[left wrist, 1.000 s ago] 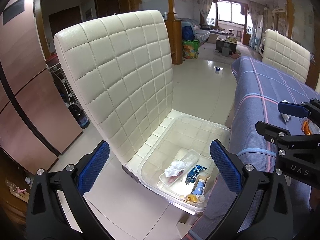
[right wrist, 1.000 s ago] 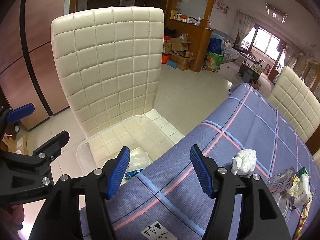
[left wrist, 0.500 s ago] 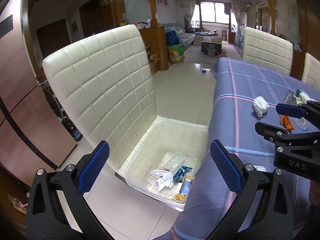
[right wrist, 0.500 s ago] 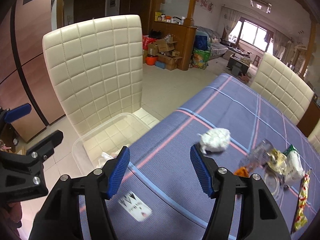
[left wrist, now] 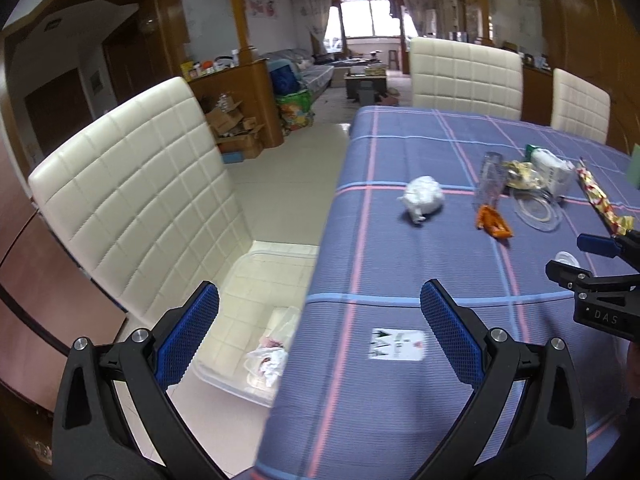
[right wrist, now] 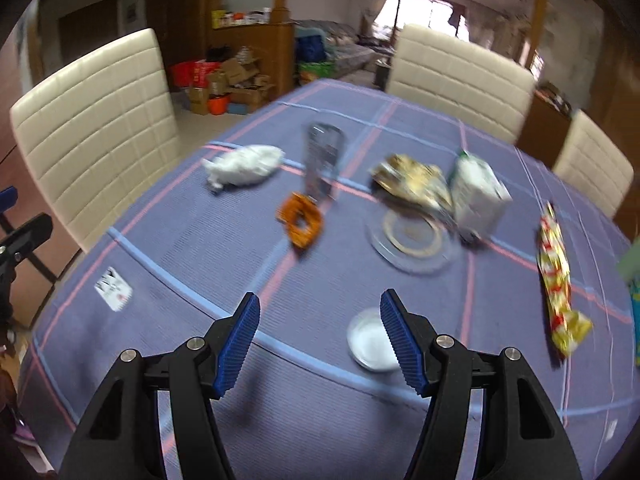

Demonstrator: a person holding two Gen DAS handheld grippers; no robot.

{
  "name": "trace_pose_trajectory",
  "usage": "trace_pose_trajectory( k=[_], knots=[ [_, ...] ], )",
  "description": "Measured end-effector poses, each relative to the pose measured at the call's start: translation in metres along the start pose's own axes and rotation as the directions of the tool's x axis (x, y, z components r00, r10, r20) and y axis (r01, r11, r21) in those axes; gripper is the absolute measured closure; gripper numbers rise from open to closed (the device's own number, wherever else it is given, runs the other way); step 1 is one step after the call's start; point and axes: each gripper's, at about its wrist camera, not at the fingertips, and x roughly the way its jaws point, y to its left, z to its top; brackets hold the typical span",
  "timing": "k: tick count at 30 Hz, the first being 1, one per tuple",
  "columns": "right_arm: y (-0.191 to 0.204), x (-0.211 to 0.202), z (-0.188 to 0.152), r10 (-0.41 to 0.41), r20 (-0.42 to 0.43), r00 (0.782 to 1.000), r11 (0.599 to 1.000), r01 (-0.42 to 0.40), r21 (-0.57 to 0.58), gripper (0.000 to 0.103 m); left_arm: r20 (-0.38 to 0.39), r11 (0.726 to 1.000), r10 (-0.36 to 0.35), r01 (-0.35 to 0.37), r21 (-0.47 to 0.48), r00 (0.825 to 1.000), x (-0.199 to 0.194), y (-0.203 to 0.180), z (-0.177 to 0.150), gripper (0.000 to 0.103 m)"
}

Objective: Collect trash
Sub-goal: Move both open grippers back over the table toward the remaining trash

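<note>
Bare tablecloth [right wrist: 224,264] lies ahead of the right tool [right wrist: 319,338]; only a small lid [right wrist: 370,342] intrudes.

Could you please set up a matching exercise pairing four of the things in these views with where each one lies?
Things:
1. crumpled tissue
2. orange wrapper
3. clear bin
4. red-and-yellow wrapper

Places:
A. on the chair seat
B. table's right side
C. table's left side, near the chair
D. just in front of the clear plastic bottle

Pairs: 1-C, 2-D, 3-A, 4-B
</note>
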Motion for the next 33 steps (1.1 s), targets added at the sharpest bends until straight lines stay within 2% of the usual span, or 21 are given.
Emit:
trace_pose_trajectory(
  k=[4, 11, 14, 16, 17, 18, 19, 20, 26, 33],
  knots=[
    [-0.021, 0.002, -0.011, 0.026, -0.027, 0.999, 0.998, -0.024, 0.063, 0.042, -0.009, 0.998, -0.051, 0.051, 0.033, 0.999, 0.003, -0.029, 0.003, 0.004],
    [-0.031, 0.003, -0.021, 0.041, -0.016, 0.999, 0.997, -0.04, 0.07, 0.045, -0.041, 0.988, -0.124, 0.127, 0.091, 0.991, 0.012, -0.077, 0.008, 0.004],
    [-0.039, 0.008, -0.021, 0.05, -0.023, 0.998, 0.996, -0.048, 0.075, 0.058, -0.057, 0.982, -0.15, 0.155, 0.105, 0.987, 0.018, -0.091, 0.012, 0.004],
    [-0.043, 0.01, -0.019, 0.078, -0.023, 0.997, 0.993, -0.076, 0.087, 0.062, -0.071, 0.98, -0.162, 0.169, 0.106, 0.984, 0.024, -0.098, 0.014, 0.004],
    [-0.046, 0.01, -0.019, 0.093, -0.018, 0.996, 0.992, -0.091, 0.091, 0.068, -0.077, 0.979, -0.167, 0.175, 0.104, 0.983, 0.027, -0.1, 0.016, 0.004],
    [-0.046, 0.01, -0.019, 0.091, -0.014, 0.996, 0.992, -0.089, 0.086, 0.068, -0.085, 0.978, -0.173, 0.181, 0.1, 0.981, 0.03, -0.101, 0.018, 0.004],
    [-0.046, 0.008, -0.019, 0.08, -0.005, 0.997, 0.994, -0.079, 0.076, 0.074, -0.092, 0.978, -0.177, 0.185, 0.095, 0.98, 0.033, -0.103, 0.02, 0.004],
    [-0.047, 0.006, -0.018, 0.062, 0.008, 0.998, 0.996, -0.063, 0.062, 0.101, -0.1, 0.978, -0.181, 0.19, 0.087, 0.978, 0.037, -0.104, 0.022, 0.004],
    [-0.061, 0.006, -0.013, 0.072, 0.003, 0.997, 0.994, -0.072, 0.082, 0.101, -0.145, 0.977, -0.201, 0.209, 0.038, 0.969, 0.057, -0.107, 0.029, 0.004],
    [-0.055, -0.004, -0.011, 0.076, 0.056, 0.996, 0.996, -0.079, 0.05, 0.102, -0.181, 0.977, -0.213, 0.215, -0.011, 0.96, 0.066, -0.101, 0.025, 0.004]
  ],
)
